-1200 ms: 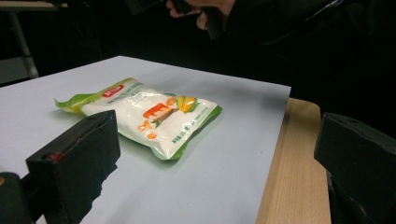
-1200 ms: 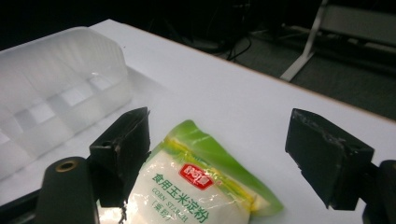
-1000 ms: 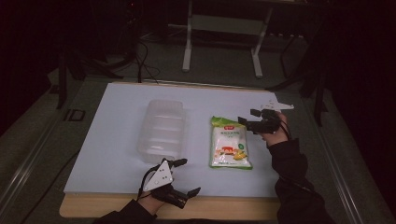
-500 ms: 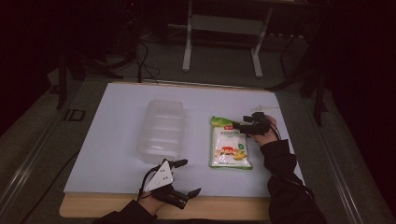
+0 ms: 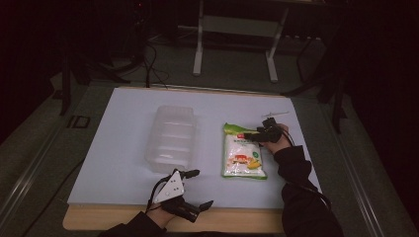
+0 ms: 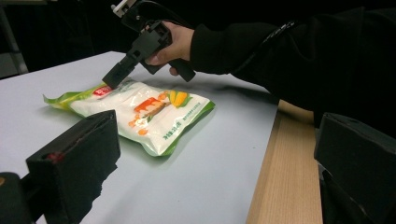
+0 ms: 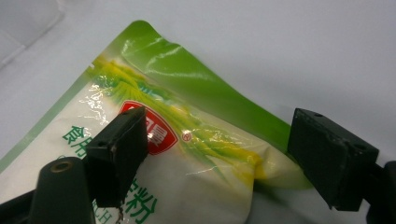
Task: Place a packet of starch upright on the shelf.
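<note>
A white and green food bag (image 5: 243,158) with a corn picture lies flat on the white mat (image 5: 123,163), right of centre. My right gripper (image 5: 253,136) is down at the bag's upper right corner. In the right gripper view the gripper (image 7: 224,154) is open: one jaw stands over the red logo, the other off the bag's green edge (image 7: 196,84). The left gripper view shows that bag (image 6: 140,109) with the right gripper (image 6: 114,79) tilted down onto its far end. My left gripper (image 5: 202,187) is open near the table's front edge with nothing between its fingers (image 6: 74,158).
A clear plastic container (image 5: 173,138) sits on the mat left of the bag, its corner (image 7: 23,23) in the right gripper view. The wooden table edge (image 6: 285,177) runs along the front. A metal stand (image 5: 232,44) is on the floor beyond the table.
My right gripper has moved left and down from beside the bag onto its upper right corner. The left gripper, the bag and the container have stayed still.
</note>
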{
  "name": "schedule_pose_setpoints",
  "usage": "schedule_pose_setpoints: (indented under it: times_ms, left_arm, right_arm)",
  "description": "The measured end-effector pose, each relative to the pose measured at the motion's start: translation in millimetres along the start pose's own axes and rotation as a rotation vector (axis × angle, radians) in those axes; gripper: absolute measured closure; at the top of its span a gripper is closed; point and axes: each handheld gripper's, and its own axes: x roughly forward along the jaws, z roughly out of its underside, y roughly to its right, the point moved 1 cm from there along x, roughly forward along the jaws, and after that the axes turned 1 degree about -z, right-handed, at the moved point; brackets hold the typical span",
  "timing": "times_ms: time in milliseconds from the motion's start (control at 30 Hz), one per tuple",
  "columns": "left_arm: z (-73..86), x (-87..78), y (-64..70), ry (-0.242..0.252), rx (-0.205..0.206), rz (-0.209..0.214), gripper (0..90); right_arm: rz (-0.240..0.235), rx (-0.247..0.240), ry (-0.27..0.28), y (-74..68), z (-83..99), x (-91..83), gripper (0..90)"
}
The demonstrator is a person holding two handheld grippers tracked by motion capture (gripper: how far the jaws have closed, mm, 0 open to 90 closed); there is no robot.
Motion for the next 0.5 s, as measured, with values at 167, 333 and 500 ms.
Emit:
schedule_pose_setpoints:
  times_ms: [167, 333, 500]
  left_arm:
    - [0.2, 0.5, 0.2, -0.002, -0.002, 0.003, 0.7]
    - [0.3, 1.3, 0.6, -0.004, -0.003, 0.005, 0.8]
    - [0.4, 1.5, 0.6, -0.005, -0.002, 0.004, 0.8]
  right_arm:
    - [-0.010, 0.029, -0.034, 0.6, 0.9, 3.5, 21.1]
    - [0.005, 0.032, -0.038, -4.9, 1.6, 2.6, 28.7]
    - [0.031, 0.043, -0.037, -7.6, 0.1, 0.2, 43.9]
